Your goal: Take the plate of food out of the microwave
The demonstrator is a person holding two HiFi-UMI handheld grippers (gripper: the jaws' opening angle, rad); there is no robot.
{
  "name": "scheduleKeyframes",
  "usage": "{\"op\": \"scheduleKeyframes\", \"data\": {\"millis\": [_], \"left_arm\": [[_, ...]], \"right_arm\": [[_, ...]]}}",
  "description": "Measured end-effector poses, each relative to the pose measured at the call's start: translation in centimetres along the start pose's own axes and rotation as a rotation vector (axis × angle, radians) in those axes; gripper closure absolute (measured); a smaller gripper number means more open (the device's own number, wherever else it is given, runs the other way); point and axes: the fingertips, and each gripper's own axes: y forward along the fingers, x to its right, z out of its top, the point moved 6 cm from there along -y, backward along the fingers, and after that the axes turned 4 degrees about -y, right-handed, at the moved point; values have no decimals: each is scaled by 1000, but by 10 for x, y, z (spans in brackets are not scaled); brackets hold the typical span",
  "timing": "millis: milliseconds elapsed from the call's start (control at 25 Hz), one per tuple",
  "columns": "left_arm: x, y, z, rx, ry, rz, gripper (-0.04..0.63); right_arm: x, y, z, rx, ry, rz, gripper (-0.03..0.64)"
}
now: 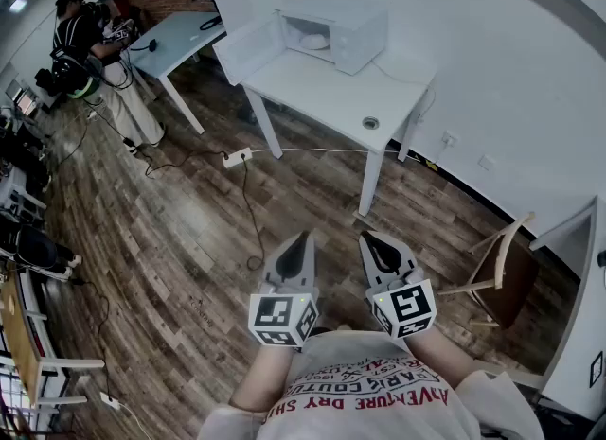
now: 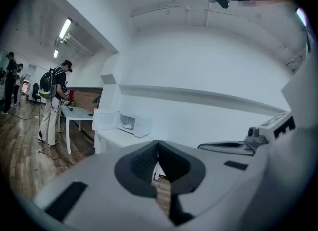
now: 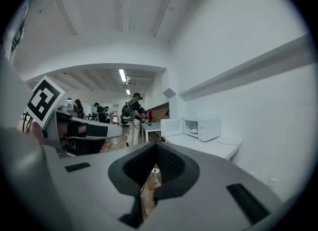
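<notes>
Far ahead of both closed jaws, plate (image 1: 314,42) sits inside microwave (image 1: 358,24).

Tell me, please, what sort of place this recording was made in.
Most likely an open-plan lab or office workspace, not a home kitchen: the microwave stands on a plain white table, a power strip and cables lie across the wood floor, and a person stands further off.

Wood-plank floor (image 1: 180,239); matt white table (image 1: 322,97); smooth white microwave (image 1: 365,31).
</notes>
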Motion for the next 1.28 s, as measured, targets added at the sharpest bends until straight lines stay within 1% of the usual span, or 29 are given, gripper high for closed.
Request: {"op": "scheduleKeyframes", "data": {"millis": [240, 440, 560, 760, 960, 1080, 1280], "left_arm": [[-9, 7, -6, -12, -11, 0, 589], [-13, 17, -11, -30, -31, 0, 589], [-14, 20, -9, -30, -31, -1, 589], [-21, 24, -8, -36, -43, 12, 589], [-40, 36, -18, -67, -84, 10, 589], [-52, 55, -15, -69, -76, -14, 589], [-98, 97, 3, -66, -90, -29, 589]], "right_arm": [[-1, 10, -6, -16, -4, 13, 607], [3, 17, -14, -40, 26, 15, 607], [-1, 21, -19, -73, 33, 46, 606], [-5, 29, -21, -79, 18, 68, 607], [-10, 51, -30, -104, 23, 89, 607], [-7, 73, -30, -111, 17, 80, 607], [0, 132, -20, -101, 26, 66, 606]]}}
